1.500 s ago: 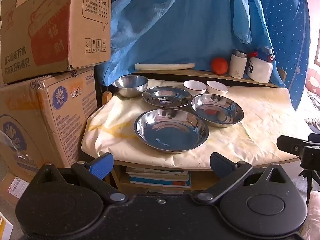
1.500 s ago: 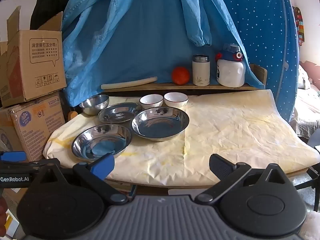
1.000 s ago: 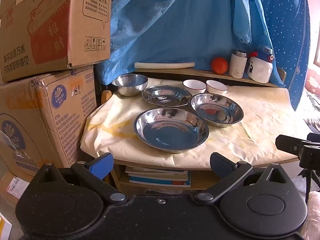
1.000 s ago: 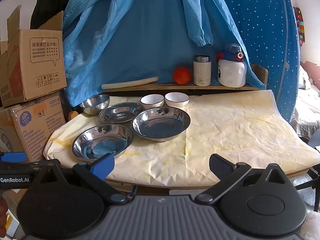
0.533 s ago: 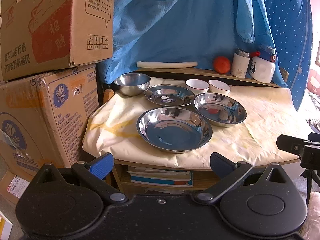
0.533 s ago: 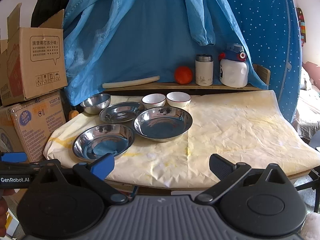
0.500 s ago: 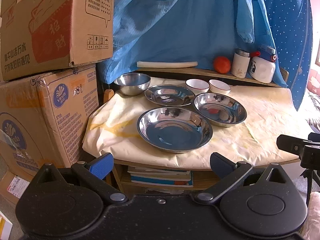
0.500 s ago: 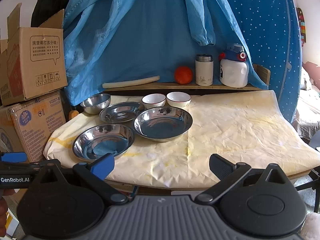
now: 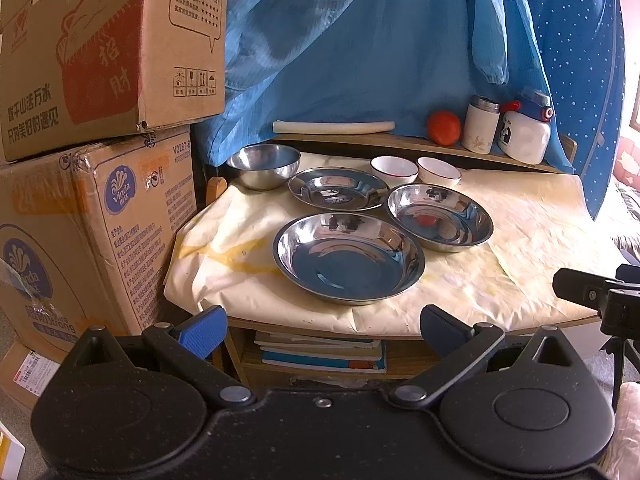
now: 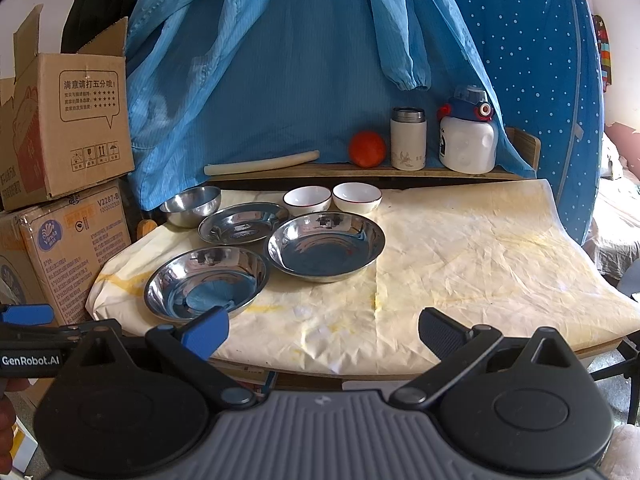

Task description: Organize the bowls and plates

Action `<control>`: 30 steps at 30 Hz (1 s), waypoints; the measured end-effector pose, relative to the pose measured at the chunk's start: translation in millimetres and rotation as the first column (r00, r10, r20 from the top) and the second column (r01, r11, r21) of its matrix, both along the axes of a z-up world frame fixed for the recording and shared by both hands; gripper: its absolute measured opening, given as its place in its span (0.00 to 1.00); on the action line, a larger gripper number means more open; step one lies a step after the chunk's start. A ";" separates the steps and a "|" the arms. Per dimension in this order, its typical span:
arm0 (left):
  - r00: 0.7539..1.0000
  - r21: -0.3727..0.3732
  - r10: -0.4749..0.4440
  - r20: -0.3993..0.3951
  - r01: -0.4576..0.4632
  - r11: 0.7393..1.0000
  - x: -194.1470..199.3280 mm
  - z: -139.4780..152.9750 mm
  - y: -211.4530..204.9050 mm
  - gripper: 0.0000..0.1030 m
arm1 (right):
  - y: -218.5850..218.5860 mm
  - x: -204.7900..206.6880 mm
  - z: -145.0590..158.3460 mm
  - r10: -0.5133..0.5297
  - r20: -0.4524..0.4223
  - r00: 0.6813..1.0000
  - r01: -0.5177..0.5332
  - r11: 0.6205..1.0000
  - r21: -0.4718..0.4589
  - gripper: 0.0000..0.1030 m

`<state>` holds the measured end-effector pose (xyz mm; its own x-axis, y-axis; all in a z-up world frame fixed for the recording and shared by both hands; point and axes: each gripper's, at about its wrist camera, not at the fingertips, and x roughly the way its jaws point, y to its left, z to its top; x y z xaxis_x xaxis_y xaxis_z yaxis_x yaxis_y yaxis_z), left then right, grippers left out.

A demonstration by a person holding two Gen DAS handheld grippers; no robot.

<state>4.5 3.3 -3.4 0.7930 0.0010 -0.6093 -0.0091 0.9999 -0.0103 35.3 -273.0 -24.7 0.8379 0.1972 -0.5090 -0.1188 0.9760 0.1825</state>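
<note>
1. The left gripper (image 9: 323,322) is wide open and holds nothing. It is in front of the table (image 9: 532,236), not touching any dish.
2. The right gripper (image 10: 323,325) is wide open too, with nothing in it. It is low at the front edge of the table.
3. A big shiny plate (image 9: 349,257) sits near the front left of the table.
4. A second shiny plate (image 9: 440,216) sits just beside it, to the right and a bit farther back.
5. A flatter shiny plate (image 9: 339,189) sits behind those two.
6. A deep shiny bowl (image 9: 264,166) sits at the back left corner.
7. Two small white bowls (image 10: 332,198) sit side by side at the back, close to each other.
8. On the shelf (image 10: 280,172) behind are an orange ball (image 10: 367,149), a white cup (image 10: 408,138) and a white bottle (image 10: 467,138).
9. Cardboard boxes (image 9: 92,128) are stacked to the left of the table.
</note>
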 end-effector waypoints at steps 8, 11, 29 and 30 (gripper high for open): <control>1.000 0.001 -0.001 0.000 0.001 1.000 0.0 -0.1 -0.7 0.99 | -3.7 0.2 0.0 0.000 0.000 1.000 0.000 1.000 -0.001 1.00; 1.000 0.001 -0.002 -0.001 0.002 1.000 0.0 0.0 -0.6 0.99 | -2.6 0.3 -0.3 0.001 -0.001 1.000 -0.001 1.000 -0.001 1.00; 1.000 0.001 -0.002 -0.002 0.002 1.000 0.3 -0.6 -1.1 0.99 | 0.6 3.8 -2.3 -0.004 -0.003 1.000 0.004 1.000 0.000 1.00; 1.000 0.002 -0.003 -0.002 0.003 1.000 0.5 -1.0 -1.7 0.99 | -0.9 4.5 -2.7 -0.004 -0.004 1.000 0.004 1.000 0.000 1.00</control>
<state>5.0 1.6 -4.4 0.7916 -0.0001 -0.6110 -0.0066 0.9999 -0.0086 39.9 -273.8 -27.4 0.8369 0.1936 -0.5119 -0.1141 0.9765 0.1828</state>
